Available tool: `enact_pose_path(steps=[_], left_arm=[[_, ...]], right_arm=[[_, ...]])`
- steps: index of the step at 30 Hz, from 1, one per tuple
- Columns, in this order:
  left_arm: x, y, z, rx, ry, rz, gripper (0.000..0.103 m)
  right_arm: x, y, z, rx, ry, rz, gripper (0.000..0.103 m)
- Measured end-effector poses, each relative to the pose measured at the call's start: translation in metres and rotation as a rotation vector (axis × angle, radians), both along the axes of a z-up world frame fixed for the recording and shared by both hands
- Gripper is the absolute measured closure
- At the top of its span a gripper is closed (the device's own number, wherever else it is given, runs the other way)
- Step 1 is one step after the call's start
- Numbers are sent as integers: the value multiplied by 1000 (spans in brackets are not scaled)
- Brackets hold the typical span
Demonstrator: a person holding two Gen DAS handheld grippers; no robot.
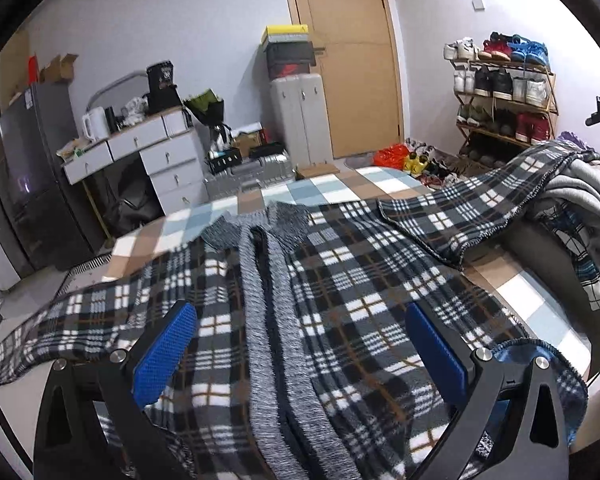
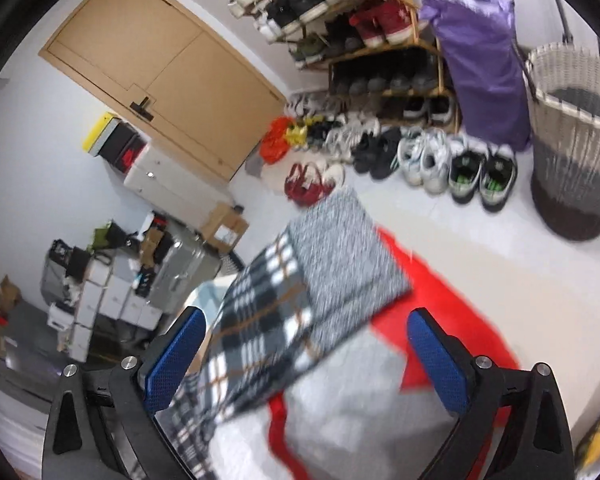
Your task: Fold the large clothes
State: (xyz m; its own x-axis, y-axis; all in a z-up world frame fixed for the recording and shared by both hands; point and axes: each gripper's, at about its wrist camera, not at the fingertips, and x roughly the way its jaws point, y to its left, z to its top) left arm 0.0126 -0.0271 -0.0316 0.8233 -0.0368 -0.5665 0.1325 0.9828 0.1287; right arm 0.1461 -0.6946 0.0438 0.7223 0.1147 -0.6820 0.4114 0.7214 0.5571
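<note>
A black, white and grey plaid jacket (image 1: pixel 340 300) lies spread on the bed, front up, its grey knit placket (image 1: pixel 268 320) running down the middle to the collar (image 1: pixel 256 224). My left gripper (image 1: pixel 300 354) hovers open just above the jacket's body, its blue pads either side of the placket. One sleeve (image 1: pixel 480 204) stretches right onto a heap of clothes. In the right wrist view that plaid sleeve (image 2: pixel 268 320), ending in a grey knit cuff (image 2: pixel 340 248), lies blurred between the wide-apart fingers of my open right gripper (image 2: pixel 306 356), over grey and red garments (image 2: pixel 440 304).
The bed has a blue, brown and white checked sheet (image 1: pixel 340 184). A heap of clothes (image 1: pixel 580 216) sits at its right. On the floor are rows of shoes (image 2: pixel 420 156), a shoe rack (image 2: pixel 364 40), a woven basket (image 2: pixel 576 140) and a purple bag (image 2: pixel 484 64). White drawers (image 1: pixel 160 152) stand left.
</note>
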Motion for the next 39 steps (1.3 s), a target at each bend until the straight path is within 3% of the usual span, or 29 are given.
enact_pose_path(steps=[3, 5, 6, 7, 8, 11, 12, 16, 25, 27, 29, 34, 39], left_arm=[[3, -3, -4, 5, 26, -10, 1], [3, -6, -6, 26, 26, -11, 1], [2, -8, -6, 38, 23, -12, 1], [1, -9, -6, 57, 13, -7, 1], [0, -11, -6, 81, 0, 1, 1], [-2, -15, -6, 139, -31, 1, 1], [-3, -16, -6, 153, -36, -1, 1], [-1, -10, -4, 161, -34, 24, 1], [2, 51, 8, 65, -55, 160, 1], [2, 67, 9, 41, -47, 179, 1], [2, 78, 10, 3, -34, 182, 1], [-2, 109, 22, -134, -16, 208, 1], [-11, 130, 30, -211, -39, 266, 1]], right_arm=[[17, 6, -1, -81, 47, -7, 5], [28, 16, 2, -143, 73, -32, 24], [32, 17, 2, -171, 90, -42, 27], [36, 20, 4, -193, 93, -40, 40], [40, 25, 8, -212, 86, -19, 61], [42, 38, 15, -289, 72, -5, 89], [44, 40, 14, -306, 71, -2, 92], [42, 42, 23, -356, 61, -38, 94], [48, 61, 109, -571, -33, -122, 95], [51, 75, 124, -562, -75, -127, 95], [56, 101, 137, -556, -125, -73, 95], [75, 232, 163, -589, -268, 241, 95], [90, 367, 165, -431, -363, 470, 95]])
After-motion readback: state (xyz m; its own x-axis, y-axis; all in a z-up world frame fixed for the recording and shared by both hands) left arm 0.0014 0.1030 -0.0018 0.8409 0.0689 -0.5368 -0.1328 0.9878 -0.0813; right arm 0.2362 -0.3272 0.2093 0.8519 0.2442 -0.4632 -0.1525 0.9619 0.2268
